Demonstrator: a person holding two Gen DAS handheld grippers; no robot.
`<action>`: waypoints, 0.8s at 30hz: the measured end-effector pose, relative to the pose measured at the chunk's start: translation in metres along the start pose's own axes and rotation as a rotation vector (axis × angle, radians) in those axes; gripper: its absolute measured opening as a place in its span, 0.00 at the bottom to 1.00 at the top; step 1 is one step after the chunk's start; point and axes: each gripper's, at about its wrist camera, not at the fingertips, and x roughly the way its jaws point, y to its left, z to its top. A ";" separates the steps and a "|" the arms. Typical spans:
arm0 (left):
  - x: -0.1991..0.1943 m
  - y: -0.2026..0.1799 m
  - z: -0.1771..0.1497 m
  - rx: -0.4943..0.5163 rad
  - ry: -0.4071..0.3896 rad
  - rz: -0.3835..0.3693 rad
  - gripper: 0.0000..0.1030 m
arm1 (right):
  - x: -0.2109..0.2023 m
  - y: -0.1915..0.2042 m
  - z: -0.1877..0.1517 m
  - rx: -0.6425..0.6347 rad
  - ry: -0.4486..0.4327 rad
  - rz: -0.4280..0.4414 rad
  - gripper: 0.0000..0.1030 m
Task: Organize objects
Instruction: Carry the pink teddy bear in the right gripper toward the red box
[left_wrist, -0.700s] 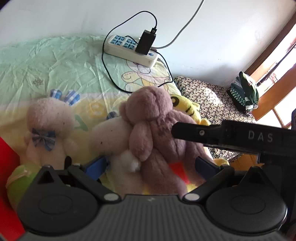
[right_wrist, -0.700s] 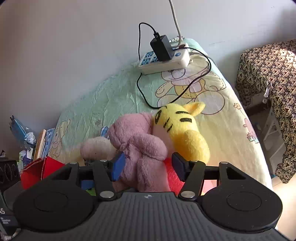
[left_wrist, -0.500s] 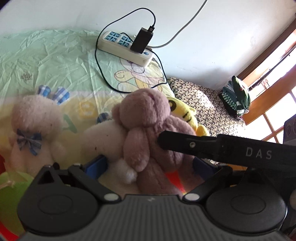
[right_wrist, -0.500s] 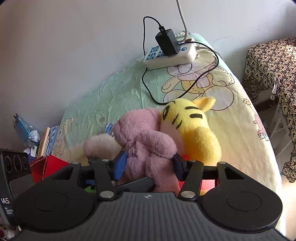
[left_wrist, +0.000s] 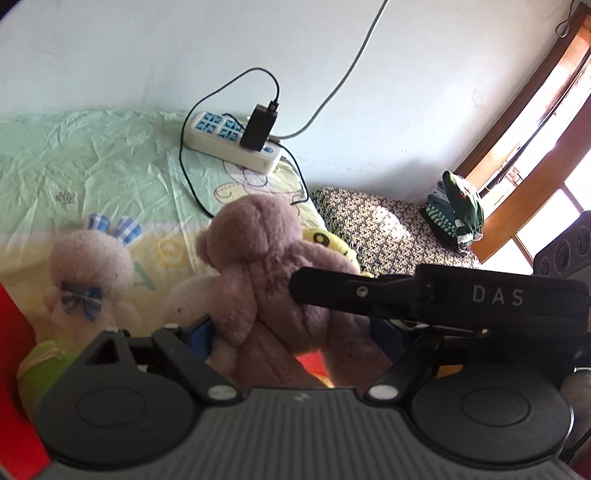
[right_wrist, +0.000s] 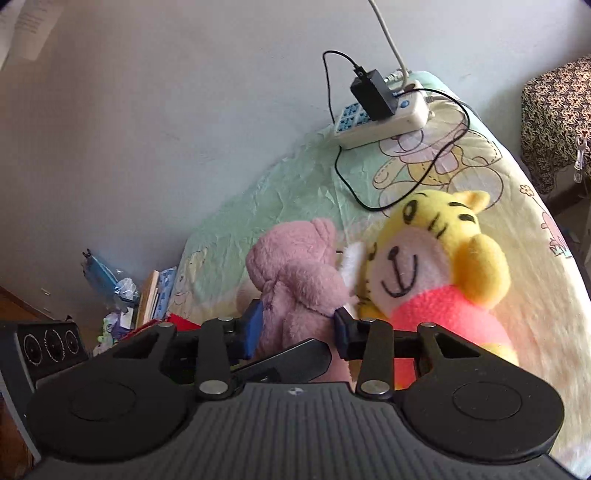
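**Item 1. Mauve plush bear** (left_wrist: 258, 258): the task's thing. It sits upright at the centre of your left wrist view, on the surface draped in a pale green and yellow cartoon-print sheet (left_wrist: 74, 166). Both of your tools are on it.

**Item 2. Right tongs** (right_wrist: 297, 326): clamped on the bear's lower body, one blue pad sunk into the fur on each side. In your left wrist view their black finger crosses the bear's flank from 3 o'clock.

**Item 3. Left tongs** (left_wrist: 291, 332): set wider, with the bear's legs filling the gap. The pad at 9 o'clock meets the fur and the other is half hidden behind a leg. You cannot tell whether they squeeze.

**Item 4. Yellow plush tiger in a pink-red shirt** (right_wrist: 436, 266): it lies face up at 3 o'clock of the bear in your right wrist view, touching it.

**Item 5. Cream plush rabbit with blue gingham ears and bow** (left_wrist: 88, 269): at 9 o'clock of the bear in your left wrist view, apart from it.

**Item 6. Second cream plush** (left_wrist: 184, 302): pressed against the bear's near side. Its kind is unclear.

**Item 7. White power strip** (left_wrist: 229, 144): at 12 o'clock by the wall, with a black adapter (left_wrist: 260, 127) plugged in. A thin black cable loops down towards the bear.

**Item 8. Floral-covered furniture** (left_wrist: 369, 221): at 2 o'clock, past the sheet's edge, with a green clothing pile (left_wrist: 458, 214) on it.
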 end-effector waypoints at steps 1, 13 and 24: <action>-0.009 -0.002 0.000 0.001 -0.019 0.007 0.81 | -0.004 0.006 0.000 -0.014 -0.006 0.020 0.41; -0.140 0.002 -0.024 -0.003 -0.233 0.235 0.81 | 0.006 0.095 -0.023 -0.169 0.047 0.280 0.40; -0.229 0.105 -0.044 -0.025 -0.247 0.371 0.81 | 0.091 0.186 -0.079 -0.198 0.149 0.379 0.40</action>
